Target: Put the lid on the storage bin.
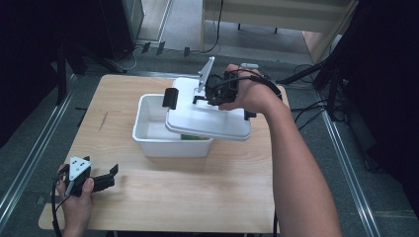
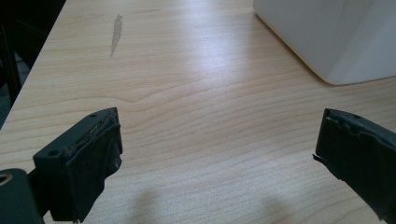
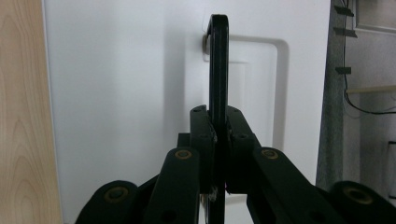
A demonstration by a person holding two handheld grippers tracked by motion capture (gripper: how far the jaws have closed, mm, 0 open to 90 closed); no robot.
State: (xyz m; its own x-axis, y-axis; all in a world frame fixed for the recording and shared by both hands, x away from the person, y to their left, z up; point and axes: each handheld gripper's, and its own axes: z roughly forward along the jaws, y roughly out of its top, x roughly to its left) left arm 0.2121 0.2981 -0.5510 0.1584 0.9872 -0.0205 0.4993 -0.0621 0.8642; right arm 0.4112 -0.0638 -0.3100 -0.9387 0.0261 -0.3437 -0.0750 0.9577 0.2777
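Observation:
A white plastic box (image 1: 148, 133) stands mid-table, and something green (image 1: 193, 137) shows inside it. A white lid (image 1: 207, 121) hangs tilted over the box's right half, with a black latch (image 1: 170, 98) at its left end. My right gripper (image 1: 207, 96) is shut on the lid's upright black handle (image 3: 218, 65); in the right gripper view the handle stands pinched between the jaws of that gripper (image 3: 218, 116). My left gripper (image 1: 112, 175) rests low at the table's front left corner. It (image 2: 219, 140) stands open with bare wood between the jaws, and a corner of the box (image 2: 336, 37) lies ahead.
The wooden table (image 1: 197, 197) has open surface in front of the box and to its left. A dark streak (image 2: 116, 32) marks the wood at the left. Cables and stand legs (image 1: 316, 74) lie on the floor beyond the far edge.

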